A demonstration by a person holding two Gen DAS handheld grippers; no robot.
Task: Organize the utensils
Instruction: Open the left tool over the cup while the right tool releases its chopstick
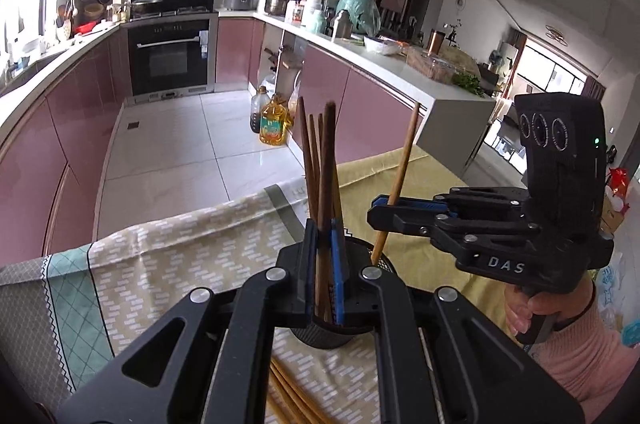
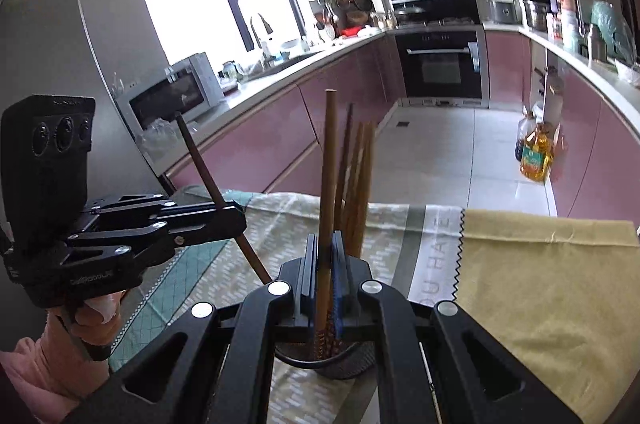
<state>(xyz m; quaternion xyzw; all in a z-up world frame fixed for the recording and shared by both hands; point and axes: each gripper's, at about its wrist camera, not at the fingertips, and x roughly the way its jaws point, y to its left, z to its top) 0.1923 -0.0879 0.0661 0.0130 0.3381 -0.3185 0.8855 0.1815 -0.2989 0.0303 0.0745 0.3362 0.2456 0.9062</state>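
Left claw [image 1: 324, 264] clamped on a dark chopstick [image 1: 329, 159], its lower end in the mesh holder [image 1: 320, 338] just below. Right claw [image 2: 325, 272] clamped on a light chopstick [image 2: 329, 159], tip over the same holder [image 2: 352, 364]. More chopsticks [image 2: 360, 183] stand there, beyond the claw.

home kitchen: pink cabinets [image 1: 80, 111], built-in oven [image 1: 170, 57], microwave [image 2: 176, 95], cluttered counters [image 1: 384, 63]

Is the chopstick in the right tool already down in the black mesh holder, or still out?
Partly in. The right tool is shut on the light chopstick, tilted, with its lower end just inside the rim of the black mesh holder.
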